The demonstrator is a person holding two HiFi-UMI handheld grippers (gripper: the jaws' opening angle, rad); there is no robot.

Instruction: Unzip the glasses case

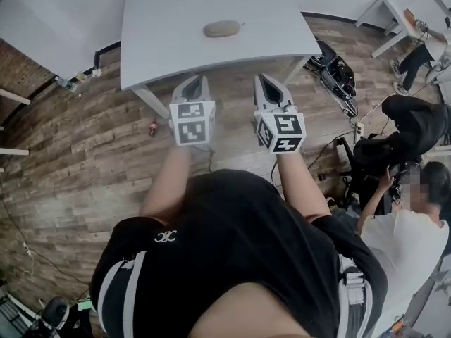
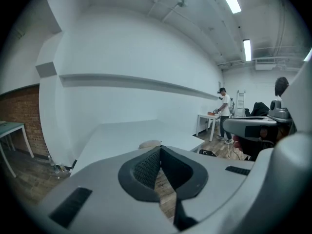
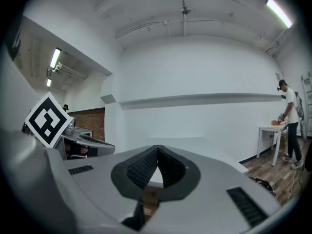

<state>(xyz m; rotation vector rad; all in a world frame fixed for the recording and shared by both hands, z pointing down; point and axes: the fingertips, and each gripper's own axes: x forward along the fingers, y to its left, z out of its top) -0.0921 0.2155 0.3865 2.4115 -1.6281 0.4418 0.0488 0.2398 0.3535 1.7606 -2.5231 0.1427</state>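
A beige oval glasses case (image 1: pixel 223 28) lies on the white table (image 1: pixel 162 41), towards its far side. The left gripper view catches the case (image 2: pixel 149 144) just above the jaw tips. My left gripper (image 1: pixel 193 84) and right gripper (image 1: pixel 271 83) hang side by side over the floor, short of the table's near edge. Both are shut with nothing between their pads. In the left gripper view the left gripper (image 2: pixel 159 150) points at the table; in the right gripper view the right gripper (image 3: pixel 157 150) points along the table top (image 3: pixel 195 145).
Wood-plank floor surrounds the table. A person in a white shirt (image 1: pixel 405 238) sits at the right beside a black chair (image 1: pixel 416 129) with bags and cables (image 1: pixel 338 76). Another white table (image 1: pixel 394 13) stands at the far right, with a person (image 2: pixel 224 113) standing at it.
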